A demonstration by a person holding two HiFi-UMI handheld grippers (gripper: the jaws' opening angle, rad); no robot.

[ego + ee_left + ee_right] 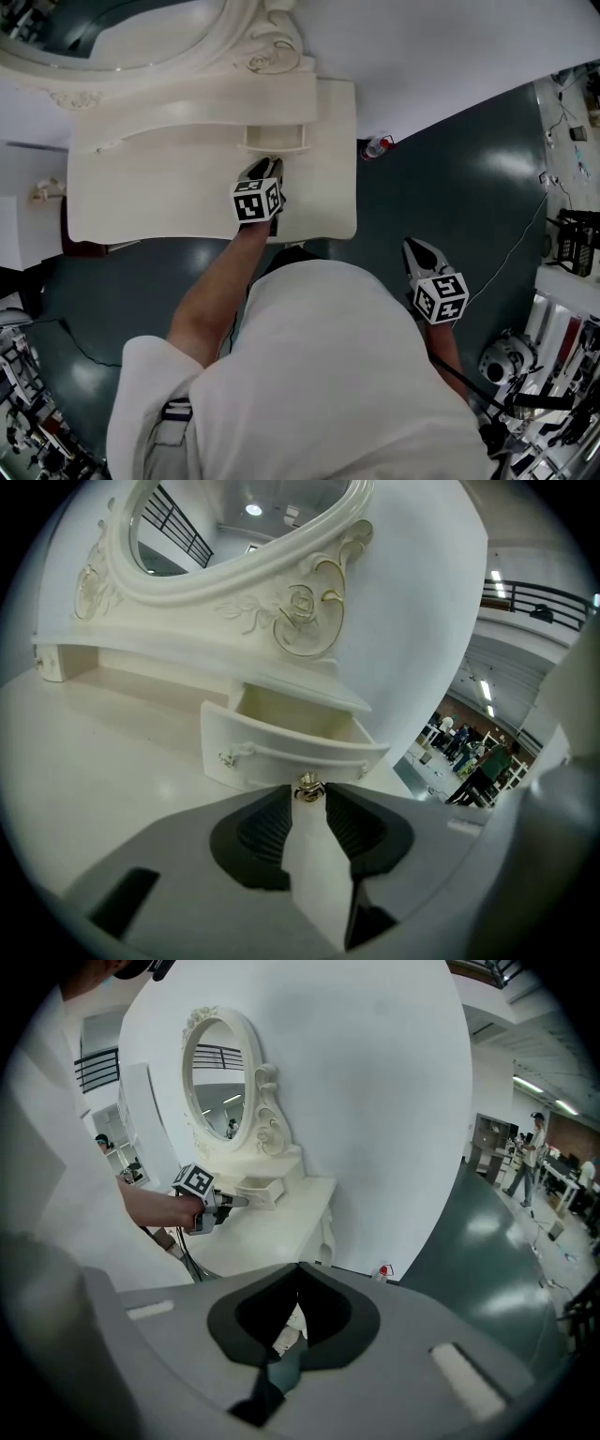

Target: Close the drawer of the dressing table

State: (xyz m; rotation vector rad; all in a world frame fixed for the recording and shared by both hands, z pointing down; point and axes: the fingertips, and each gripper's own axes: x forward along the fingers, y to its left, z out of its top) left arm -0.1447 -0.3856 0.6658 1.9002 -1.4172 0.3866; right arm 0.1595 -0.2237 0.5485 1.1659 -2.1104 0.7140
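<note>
Grey jaws of the left gripper (307, 795) are pressed on the small brass knob (307, 787) in the middle of the drawer (281, 749) front. The knob sits right between the two tips and seems to touch both, so I judge the gripper to be grasping it. The right gripper (300, 1267) has its jaws together with nothing between them. It hangs low at the person's side over the dark floor (450, 187), well apart from the furniture, and takes no part in the work.

The drawer stands pulled out from its slot under the mirror (234, 517), on the right part of the dressing table (169, 187). So the step in hand appears to be the very start of the closing: the hold on the knob is made, but the drawer is not yet in. The next move, as I see it, calls for a straight push along the drawer's own line toward the back. The front should be kept level, so that the box does not turn and jam in the slot.

The drawer is cream white like the table, with a curved front. Inside it looks empty, as far as the left gripper view shows. Above it the mirror frame carries a carved rose (300, 602) with thin gold lines.
</note>
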